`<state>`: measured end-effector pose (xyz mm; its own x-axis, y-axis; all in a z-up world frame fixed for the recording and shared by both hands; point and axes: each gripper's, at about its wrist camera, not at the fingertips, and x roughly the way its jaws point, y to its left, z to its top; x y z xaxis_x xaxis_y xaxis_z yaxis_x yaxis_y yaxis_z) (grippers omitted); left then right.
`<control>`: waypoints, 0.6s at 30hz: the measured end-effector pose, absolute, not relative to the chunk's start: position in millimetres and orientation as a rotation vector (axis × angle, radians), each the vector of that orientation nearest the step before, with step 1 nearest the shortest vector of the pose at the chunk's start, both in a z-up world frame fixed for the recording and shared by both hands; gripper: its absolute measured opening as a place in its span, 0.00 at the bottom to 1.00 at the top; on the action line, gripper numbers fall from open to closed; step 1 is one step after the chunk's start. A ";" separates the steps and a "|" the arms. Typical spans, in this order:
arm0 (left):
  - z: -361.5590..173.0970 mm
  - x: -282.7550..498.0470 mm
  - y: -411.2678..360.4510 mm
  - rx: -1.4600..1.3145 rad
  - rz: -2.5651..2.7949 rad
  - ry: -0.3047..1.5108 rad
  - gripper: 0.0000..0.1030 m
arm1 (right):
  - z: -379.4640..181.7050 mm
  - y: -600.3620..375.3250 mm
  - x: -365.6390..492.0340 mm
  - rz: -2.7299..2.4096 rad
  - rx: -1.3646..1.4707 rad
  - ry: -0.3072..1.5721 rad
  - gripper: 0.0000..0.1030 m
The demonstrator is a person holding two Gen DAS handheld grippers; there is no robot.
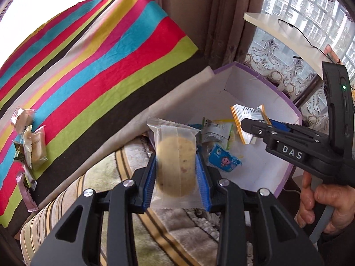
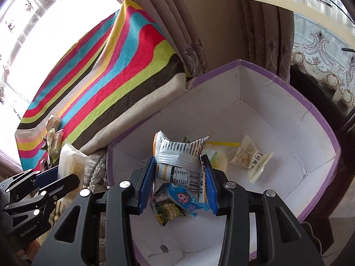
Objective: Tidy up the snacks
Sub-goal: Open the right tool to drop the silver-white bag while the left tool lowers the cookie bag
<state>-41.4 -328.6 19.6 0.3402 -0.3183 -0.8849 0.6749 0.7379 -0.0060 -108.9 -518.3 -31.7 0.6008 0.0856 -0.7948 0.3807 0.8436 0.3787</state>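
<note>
My left gripper (image 1: 176, 166) is shut on a clear-wrapped round pastry (image 1: 175, 164), held over the sofa beside the left rim of a purple-edged white box (image 1: 286, 115). My right gripper (image 2: 178, 177) is shut on an orange and silver snack packet (image 2: 177, 157), held above the inside of the box (image 2: 315, 119). In the left wrist view the right gripper (image 1: 246, 125) holds that packet (image 1: 244, 119) over the box. A blue cartoon packet (image 2: 186, 199), a green packet (image 2: 168, 210) and a pale candy packet (image 2: 250, 157) lie on the box floor.
A striped cloth (image 1: 99, 66) covers the surface at left, with several wrapped snacks (image 1: 33, 144) near its left end. A patterned sofa cushion (image 1: 155, 232) lies below the left gripper. Curtains (image 2: 221, 22) and a white shelf (image 1: 288, 33) stand behind the box.
</note>
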 end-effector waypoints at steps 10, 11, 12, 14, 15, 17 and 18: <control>4.7 -83.2 -365.2 0.487 -0.794 1.112 0.34 | -47.3 -542.0 -138.8 -0.226 0.614 0.923 0.40; 4.0 -85.4 -367.5 0.495 -0.803 1.116 0.34 | -48.2 -543.6 -140.9 -0.228 0.618 0.923 0.40; 3.5 -88.2 -368.8 0.503 -0.810 1.117 0.34 | -49.2 -545.5 -142.5 -0.231 0.621 0.925 0.41; 2.4 -91.6 -370.6 0.507 -0.824 1.124 0.34 | -50.6 -547.2 -146.2 -0.242 0.626 0.928 0.42; 1.5 -91.5 -369.7 0.504 -0.831 1.132 0.34 | -51.0 -548.3 -147.7 -0.248 0.627 0.927 0.42; 0.3 -91.2 -369.5 0.494 -0.844 1.150 0.34 | -51.1 -550.2 -149.4 -0.255 0.628 0.927 0.42; 1.1 -90.9 -366.2 0.491 -0.847 1.152 0.35 | -50.9 -550.5 -149.9 -0.257 0.628 0.927 0.42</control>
<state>-90.9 -366.2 1.1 0.1583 -0.3261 -0.9320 0.7921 0.6055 -0.0772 -149.9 -550.5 -50.9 0.5859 0.0566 -0.8084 0.4642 0.7943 0.3920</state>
